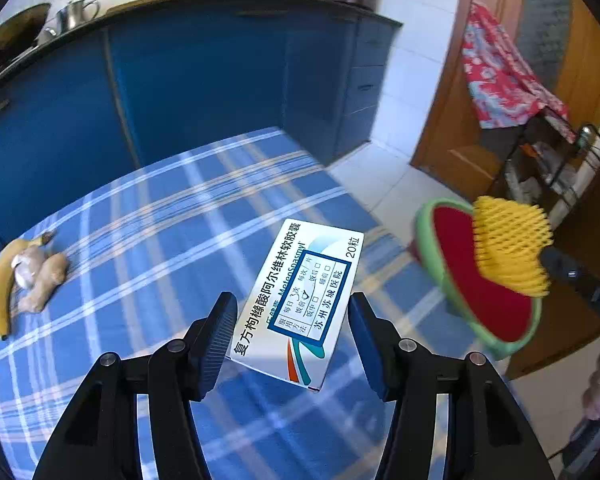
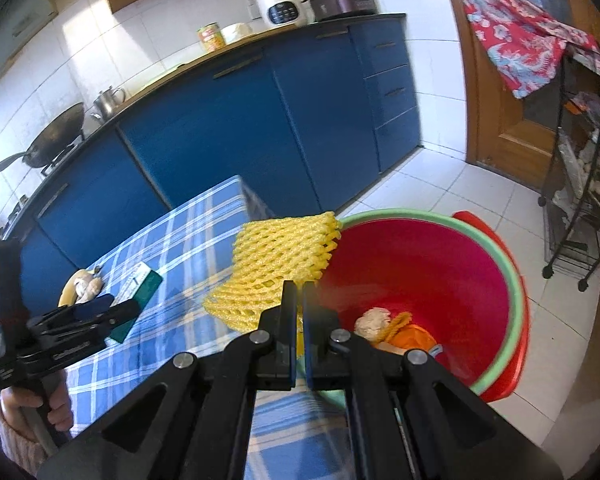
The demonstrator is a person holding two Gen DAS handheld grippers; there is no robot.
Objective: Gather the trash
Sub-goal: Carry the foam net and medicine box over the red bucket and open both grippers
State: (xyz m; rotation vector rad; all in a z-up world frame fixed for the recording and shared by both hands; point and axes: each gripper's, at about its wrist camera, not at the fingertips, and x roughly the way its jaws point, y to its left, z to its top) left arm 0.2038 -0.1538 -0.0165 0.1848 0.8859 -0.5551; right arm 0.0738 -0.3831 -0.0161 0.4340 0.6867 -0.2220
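From my left wrist view I could read the face of the medicine box (image 1: 300, 304) standing between the left gripper (image 1: 292, 340) pads; whether the pads pressed it I could not tell, only that the jaws stood half apart. The right wrist view alone showed inside the red bin (image 2: 460, 264): a pale lump, a yellow net scrap and something orange at the bottom. There my right gripper (image 2: 298, 312) was clamped together on the yellow foam net (image 2: 276, 264), held at the bin's green rim. The table wore a blue plaid cloth (image 1: 160, 240), with blue cabinets (image 2: 220, 132) behind and white floor tiles. I counted one banana (image 1: 0, 284), one piece of ginger (image 1: 46, 276), one box, one held net, one bin
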